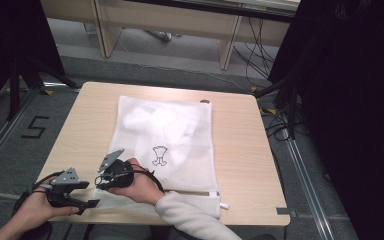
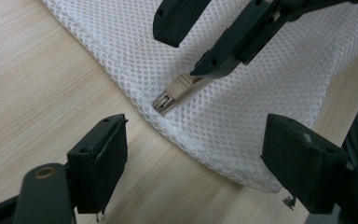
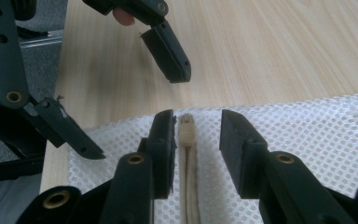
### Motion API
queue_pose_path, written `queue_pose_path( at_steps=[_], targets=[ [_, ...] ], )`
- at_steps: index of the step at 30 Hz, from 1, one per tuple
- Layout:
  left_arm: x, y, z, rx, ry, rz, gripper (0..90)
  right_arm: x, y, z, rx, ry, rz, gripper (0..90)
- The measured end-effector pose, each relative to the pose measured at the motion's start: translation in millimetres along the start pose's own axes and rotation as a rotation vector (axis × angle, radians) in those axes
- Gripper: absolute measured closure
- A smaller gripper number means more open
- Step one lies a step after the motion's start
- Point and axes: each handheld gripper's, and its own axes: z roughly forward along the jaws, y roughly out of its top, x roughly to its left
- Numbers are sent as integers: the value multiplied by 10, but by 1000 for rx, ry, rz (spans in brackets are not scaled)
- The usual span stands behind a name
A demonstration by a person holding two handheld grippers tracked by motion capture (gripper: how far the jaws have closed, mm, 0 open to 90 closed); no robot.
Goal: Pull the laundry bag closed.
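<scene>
A white mesh laundry bag [image 1: 165,135] with white cloth inside lies flat on the wooden table [image 1: 240,150]. Its beige zipper pull [image 2: 177,91] sits at the bag's near left corner. My right gripper [image 1: 101,183] hovers over that corner with its jaws on either side of the zipper pull [image 3: 186,128]. There is a gap beside the pull, and the pads do not press on it. My left gripper [image 1: 87,202] rests near the table's front left edge. Its own view shows the left gripper [image 2: 193,140] open with nothing in it, facing the corner of the bag [image 2: 261,107] and the right gripper [image 2: 191,46].
The zipper runs along the bag's near edge to a white end tab [image 1: 223,205] at the right. A small brown object [image 1: 205,101] lies at the table's far edge. Tripod legs [image 1: 20,80] and cables [image 1: 275,120] stand on the floor around the table.
</scene>
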Motion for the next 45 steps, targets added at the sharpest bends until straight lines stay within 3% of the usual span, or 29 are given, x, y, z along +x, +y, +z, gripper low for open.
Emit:
queue_pose_path(
  at_steps=[7,8,9,12,14,16,17,23,24,28,34,36,38,39,45],
  targets=[
    [1,-1,1,1,0,0,217,-15,1,89,11,12,13,697],
    [1,-1,1,-1,-1,-1,217,-35,5,102,7,12,-20,703],
    [2,-1,1,0,-1,-1,217,-7,7,102,13,20,14,708],
    [0,-1,1,-1,-1,-3,217,-29,13,135,11,17,-16,720],
    [1,-1,2,0,-1,-2,217,-3,16,154,7,29,12,728],
    [1,-1,2,1,-1,-2,217,0,17,159,10,32,14,733],
    [0,-2,2,0,-1,-5,217,-10,21,168,11,28,-11,736],
    [0,-2,2,1,-3,-7,217,5,16,183,28,27,14,792],
    [-9,-7,8,1,-6,-30,217,5,19,185,26,30,12,797],
    [-8,-7,9,-1,-8,-29,217,-2,31,188,28,25,-22,815],
    [-14,-4,16,-14,-2,-30,218,12,44,145,31,35,21,817],
    [-15,-1,15,-9,0,-29,220,-18,66,106,25,34,-8,818],
    [-12,1,21,-24,-9,-33,225,-11,91,50,37,39,12,818],
    [-2,6,17,-19,-4,-25,229,-17,103,28,32,31,-1,819],
    [-16,21,39,-42,-32,-80,289,-13,147,-81,22,29,-1,818]
  ],
)
